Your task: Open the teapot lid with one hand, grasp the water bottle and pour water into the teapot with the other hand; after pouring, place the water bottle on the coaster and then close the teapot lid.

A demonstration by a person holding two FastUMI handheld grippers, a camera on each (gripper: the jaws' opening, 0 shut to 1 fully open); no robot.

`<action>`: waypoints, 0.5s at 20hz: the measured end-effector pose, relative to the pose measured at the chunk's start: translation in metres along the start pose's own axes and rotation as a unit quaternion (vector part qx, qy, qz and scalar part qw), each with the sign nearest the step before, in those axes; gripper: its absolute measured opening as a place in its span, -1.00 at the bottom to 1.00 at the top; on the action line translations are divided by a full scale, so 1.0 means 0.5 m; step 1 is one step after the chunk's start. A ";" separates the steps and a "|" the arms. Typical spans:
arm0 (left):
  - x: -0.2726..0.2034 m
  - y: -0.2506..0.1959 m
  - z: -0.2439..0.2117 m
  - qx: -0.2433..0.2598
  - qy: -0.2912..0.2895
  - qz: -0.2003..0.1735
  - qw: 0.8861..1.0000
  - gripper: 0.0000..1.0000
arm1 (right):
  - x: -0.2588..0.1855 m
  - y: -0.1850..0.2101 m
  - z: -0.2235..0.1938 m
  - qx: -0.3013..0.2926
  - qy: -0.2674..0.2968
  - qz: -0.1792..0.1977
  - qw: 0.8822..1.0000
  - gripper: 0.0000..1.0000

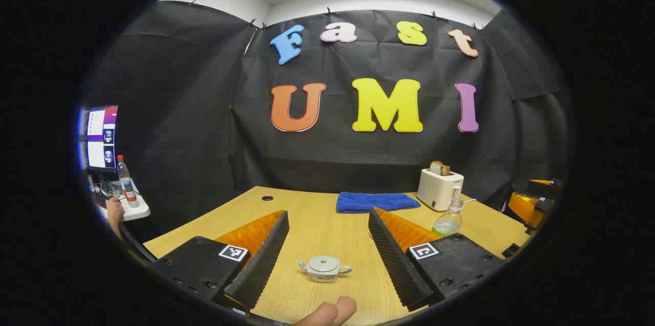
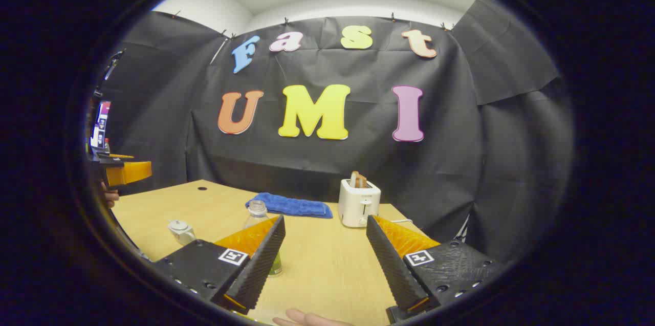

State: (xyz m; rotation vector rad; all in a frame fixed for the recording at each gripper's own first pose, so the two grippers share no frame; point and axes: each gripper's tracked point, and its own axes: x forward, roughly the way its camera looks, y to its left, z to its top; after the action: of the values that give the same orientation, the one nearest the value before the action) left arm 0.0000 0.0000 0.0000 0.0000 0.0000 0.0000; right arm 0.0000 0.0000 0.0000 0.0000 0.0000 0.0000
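1. The task looks barely begun: the teapot [image 1: 324, 268] sits on the wooden surface [image 1: 317, 223] with its lid [image 1: 324, 261] on, and the water bottle [image 1: 449, 218] stands upright, untouched
2. The left gripper [image 1: 327, 244] hovers over the surface with its jaws wide and empty, the teapot lying between them and a little ahead
3. The right gripper [image 2: 322, 249] also has its jaws wide and holds nothing; in the right gripper view the water bottle [image 2: 258, 229] stands just behind its left finger
4. I judge the next move to be lowering the left jaws onto the lid's small knob, which calls for a narrow, centred pinch
5. The bottle stands on something green, perhaps the coaster; I cannot tell
6. Open room lies between teapot and bottle; a toaster [image 1: 439, 189] and blue towel [image 1: 377, 201] sit near the far edge, well apart from the teapot
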 end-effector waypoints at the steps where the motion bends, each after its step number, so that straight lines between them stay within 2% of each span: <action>1: -0.003 -0.002 0.001 0.000 -0.001 0.000 1.000 0.96 | 0.002 -0.002 -0.003 0.000 0.000 -0.003 1.000 0.91; 5: 0.000 0.009 0.007 0.017 -0.014 0.018 1.000 0.96 | 0.008 -0.010 -0.007 0.000 0.002 -0.003 1.000 0.91; 10: 0.019 0.000 -0.009 0.018 -0.011 0.010 1.000 0.96 | 0.013 -0.019 -0.008 0.003 0.004 -0.008 1.000 0.91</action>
State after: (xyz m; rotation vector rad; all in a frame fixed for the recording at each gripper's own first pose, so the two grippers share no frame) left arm 0.0097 0.0001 -0.0044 0.0360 -0.0224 0.0206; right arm 0.0064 -0.0096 -0.0041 0.0062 0.0075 -0.0157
